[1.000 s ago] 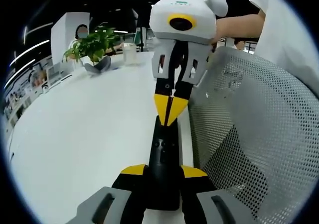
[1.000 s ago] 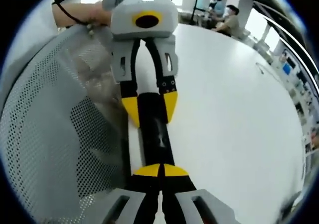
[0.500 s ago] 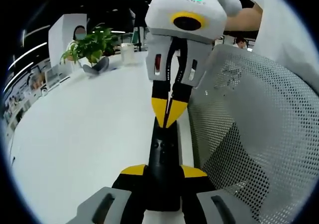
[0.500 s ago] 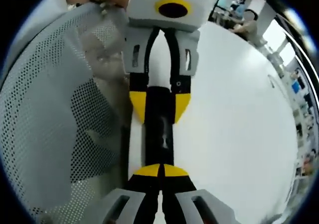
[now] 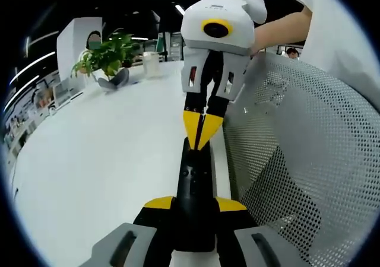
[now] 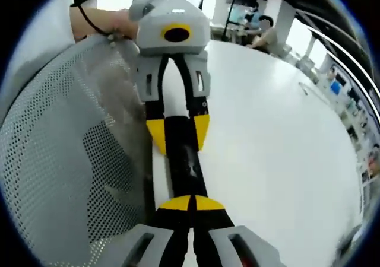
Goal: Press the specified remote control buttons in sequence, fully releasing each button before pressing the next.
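Your left gripper [image 5: 193, 203] is clamped on the near end of the remote [image 5: 194, 178] — one jaw on each side — holding it just above the table [image 5: 101, 154]. Your right gripper [image 6: 191, 202] has its jaws closed together, tips meeting on the remote's far end. A mesh chair [image 5: 297, 142] stands just beside both grippers. A plant [image 5: 107, 53] sits well ahead of your left gripper.

There is one long black remote control [image 5: 193, 187] with small buttons. There are two hand-held grippers with yellow tips, the left hand-held gripper [image 5: 193, 203] and the right hand-held gripper [image 5: 202, 132]. There is one big white tabletop [image 5: 101, 154], one grey mesh chair back [image 5: 303, 160], one green leafy plant [image 5: 107, 53] and one pale cup [image 5: 151, 64].
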`<state>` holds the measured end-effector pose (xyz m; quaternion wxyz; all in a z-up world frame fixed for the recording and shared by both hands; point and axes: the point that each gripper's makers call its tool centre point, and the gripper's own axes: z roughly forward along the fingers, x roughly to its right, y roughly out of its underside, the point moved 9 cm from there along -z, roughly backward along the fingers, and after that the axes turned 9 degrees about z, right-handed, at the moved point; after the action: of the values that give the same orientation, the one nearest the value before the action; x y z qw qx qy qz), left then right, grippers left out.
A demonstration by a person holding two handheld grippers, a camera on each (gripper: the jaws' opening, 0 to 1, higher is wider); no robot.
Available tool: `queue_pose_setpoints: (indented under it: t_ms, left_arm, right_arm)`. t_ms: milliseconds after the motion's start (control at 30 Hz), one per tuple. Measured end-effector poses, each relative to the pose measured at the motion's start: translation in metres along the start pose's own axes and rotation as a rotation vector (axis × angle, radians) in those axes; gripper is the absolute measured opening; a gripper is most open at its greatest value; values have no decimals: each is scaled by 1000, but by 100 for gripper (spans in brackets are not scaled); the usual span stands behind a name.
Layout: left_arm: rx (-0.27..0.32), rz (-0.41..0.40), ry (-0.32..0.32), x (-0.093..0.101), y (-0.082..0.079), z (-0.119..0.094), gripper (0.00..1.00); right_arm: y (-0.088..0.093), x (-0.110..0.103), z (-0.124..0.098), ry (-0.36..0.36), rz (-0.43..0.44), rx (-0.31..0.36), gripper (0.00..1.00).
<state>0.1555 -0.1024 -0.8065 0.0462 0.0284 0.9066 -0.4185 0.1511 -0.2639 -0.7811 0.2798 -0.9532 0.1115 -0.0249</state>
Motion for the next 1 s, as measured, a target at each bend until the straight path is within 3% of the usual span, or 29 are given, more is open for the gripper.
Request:
queue_pose_setpoints:
  t_ms: [167, 533, 833, 867, 933, 1000]
  left_arm:
    - [0, 0, 1, 0, 0, 0, 25]
    - [3, -5, 0, 0, 0, 0, 25]
    - [8, -13, -2, -1, 1, 1, 25]
    - [8, -13, -2, -1, 1, 1, 25]
    - [9, -14, -1, -1, 1, 1, 25]
    - [8, -12, -1, -1, 1, 1, 25]
  right_arm:
    - [-4, 3, 1, 5, -47, -44, 4]
    - [-11, 4, 4, -60, -116, -94, 4]
    - [-31, 11, 13, -149, -196, -323, 5]
    - [-31, 10, 13, -153, -226, -328, 5]
    - [-29, 10, 12, -139, -170, -318, 5]
    - [-25, 8, 10, -129, -186, -282, 5]
